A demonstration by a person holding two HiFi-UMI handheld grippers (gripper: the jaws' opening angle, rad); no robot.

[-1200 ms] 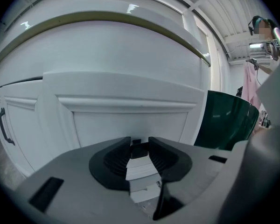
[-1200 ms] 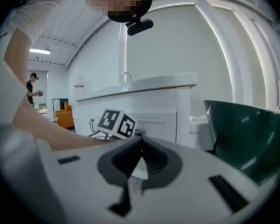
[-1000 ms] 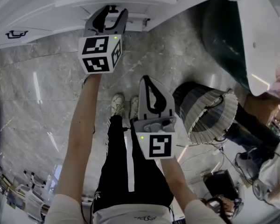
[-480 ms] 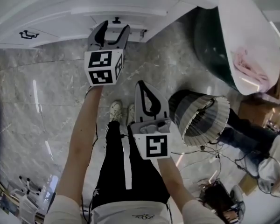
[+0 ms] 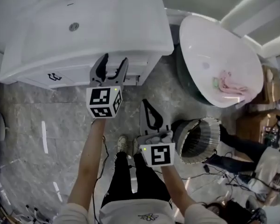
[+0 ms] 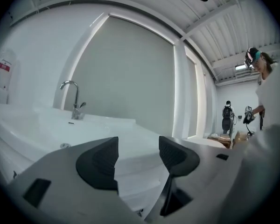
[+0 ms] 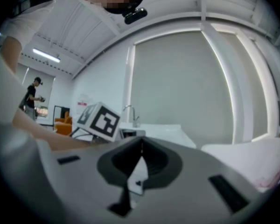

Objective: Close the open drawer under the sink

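Head view: left tool (image 5: 114, 59) higher, near sink (image 5: 126, 29), jaws newly apart, empty; right tool (image 5: 146, 102) together.

Left claw (image 5: 114, 60) jaws just spread, empty, right claw (image 5: 146, 105) jaws together

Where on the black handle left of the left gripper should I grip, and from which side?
Take the black handle by the middle of its bar, coming straight at the cabinet front. It runs along that face, so the open fingers of the left gripper could likely straddle it.
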